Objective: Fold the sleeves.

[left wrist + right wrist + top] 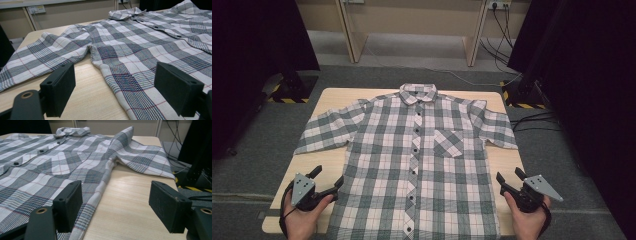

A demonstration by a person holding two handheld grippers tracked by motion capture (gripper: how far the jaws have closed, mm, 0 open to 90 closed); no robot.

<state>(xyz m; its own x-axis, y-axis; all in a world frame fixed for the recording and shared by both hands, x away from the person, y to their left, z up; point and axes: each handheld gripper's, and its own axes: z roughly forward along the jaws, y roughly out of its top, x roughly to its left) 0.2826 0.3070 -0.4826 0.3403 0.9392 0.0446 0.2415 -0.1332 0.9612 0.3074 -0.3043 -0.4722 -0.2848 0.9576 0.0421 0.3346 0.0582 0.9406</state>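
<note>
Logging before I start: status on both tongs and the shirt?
Left tongs open, empty, at shirt's side. Right tongs open, empty, at the other side. Shirt flat, buttoned, sleeves spread on table. Nothing in the way.

Grey carpet (262, 145), black curtains (257, 40)

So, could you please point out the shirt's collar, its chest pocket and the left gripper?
collar (417, 93): high view, middle of the collar.
chest pocket (448, 142): high view, pocket's centre.
left gripper (325, 182): high view, midway between its fingertips.
</note>
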